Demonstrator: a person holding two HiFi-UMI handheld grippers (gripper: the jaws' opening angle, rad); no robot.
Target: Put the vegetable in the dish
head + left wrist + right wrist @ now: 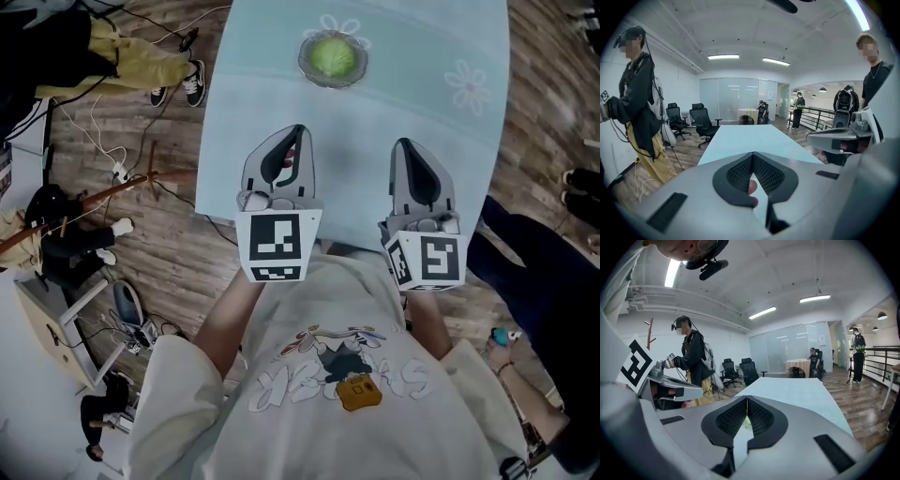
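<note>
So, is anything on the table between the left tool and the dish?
No. The head view shows only bare tablecloth between the left tool and the dish.

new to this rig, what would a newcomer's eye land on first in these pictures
The round green vegetable stands out most, sitting in a glass dish at the far end of the pale blue table. Next come the two grippers held side by side over the table's near edge, the left gripper and the right gripper, both shut with nothing in them.
</note>
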